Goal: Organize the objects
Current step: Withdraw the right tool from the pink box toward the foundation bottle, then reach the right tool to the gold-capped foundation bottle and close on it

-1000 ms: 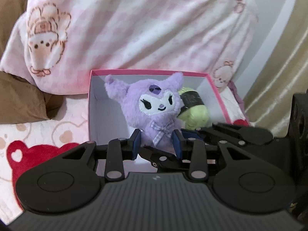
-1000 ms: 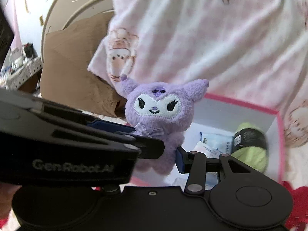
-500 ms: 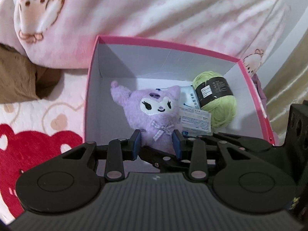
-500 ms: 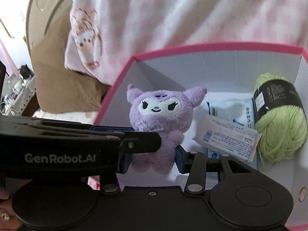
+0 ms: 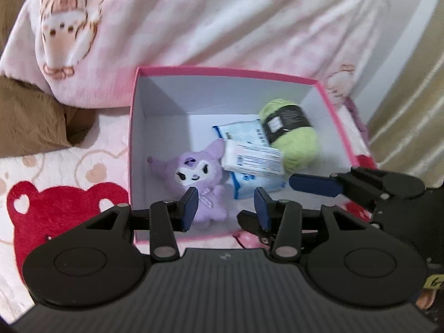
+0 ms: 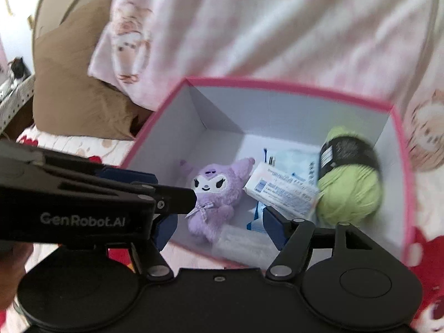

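Note:
A purple plush toy [image 5: 194, 176] lies on the floor of a pink-rimmed white box [image 5: 222, 70], free of both grippers; it also shows in the right wrist view [image 6: 213, 194]. Beside it lie a white carton [image 5: 252, 159], a blue-white packet [image 5: 241, 133] and a green yarn ball [image 5: 291, 136]. My left gripper [image 5: 226, 204] is open and empty above the box's near edge. My right gripper [image 6: 219, 222] is open and empty too, just above the plush. The box rim [image 6: 277, 86] is blurred in the right wrist view.
The box sits on a bed cover with red bears [image 5: 55, 205]. A pink-white blanket [image 5: 222, 22] is heaped behind the box. A brown pillow [image 5: 27, 122] lies at the left. A beige curtain [image 5: 410, 111] hangs at the right.
Both grippers held the plush a second ago, lowered it into the box, then opened and drew back. The plush now lies loose on the box floor.

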The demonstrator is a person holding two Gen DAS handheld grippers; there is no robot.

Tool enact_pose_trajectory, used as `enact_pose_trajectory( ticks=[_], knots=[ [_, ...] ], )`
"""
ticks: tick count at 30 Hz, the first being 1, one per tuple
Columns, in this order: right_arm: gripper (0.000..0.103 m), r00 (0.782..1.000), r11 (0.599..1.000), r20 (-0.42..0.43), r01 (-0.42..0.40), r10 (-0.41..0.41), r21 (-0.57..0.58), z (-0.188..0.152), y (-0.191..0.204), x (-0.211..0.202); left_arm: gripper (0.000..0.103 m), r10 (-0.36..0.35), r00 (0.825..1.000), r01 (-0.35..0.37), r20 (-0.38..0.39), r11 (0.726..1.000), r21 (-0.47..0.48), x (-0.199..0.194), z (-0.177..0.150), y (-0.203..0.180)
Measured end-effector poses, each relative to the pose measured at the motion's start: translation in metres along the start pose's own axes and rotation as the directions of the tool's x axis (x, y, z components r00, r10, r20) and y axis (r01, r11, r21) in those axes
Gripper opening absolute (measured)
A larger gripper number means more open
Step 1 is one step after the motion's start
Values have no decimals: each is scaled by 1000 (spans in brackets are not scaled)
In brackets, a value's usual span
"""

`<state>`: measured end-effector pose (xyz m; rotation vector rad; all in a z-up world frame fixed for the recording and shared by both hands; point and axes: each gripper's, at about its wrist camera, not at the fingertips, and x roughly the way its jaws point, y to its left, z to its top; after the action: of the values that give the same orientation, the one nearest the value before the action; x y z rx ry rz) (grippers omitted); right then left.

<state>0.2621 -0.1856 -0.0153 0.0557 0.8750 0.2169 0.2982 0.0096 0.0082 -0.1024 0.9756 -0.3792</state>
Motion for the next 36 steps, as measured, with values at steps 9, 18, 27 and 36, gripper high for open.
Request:
enact_pose_trajectory(
  ticks=[9, 18, 27, 36],
  knots=[
    [79, 999, 993, 30, 24, -21, -118, 5, 25, -91, 50, -23, 1000, 22, 20, 996, 89, -80, -9, -15],
    [88, 997, 983, 55, -38, 49, -182, -26, 50, -153, 51, -19, 999, 24, -40, 988, 150, -107, -48, -19],
    [89, 994, 977, 24, -101, 108, -188, -74, 69, -152, 51, -48, 996, 60, -74, 981, 184, -104, -90, -19],
    [92, 987, 984, 75, -132, 142, -120, -120, 67, -120, 50, -111, 990, 126, -88, 974, 190, -77, -117, -6]
  ],
)
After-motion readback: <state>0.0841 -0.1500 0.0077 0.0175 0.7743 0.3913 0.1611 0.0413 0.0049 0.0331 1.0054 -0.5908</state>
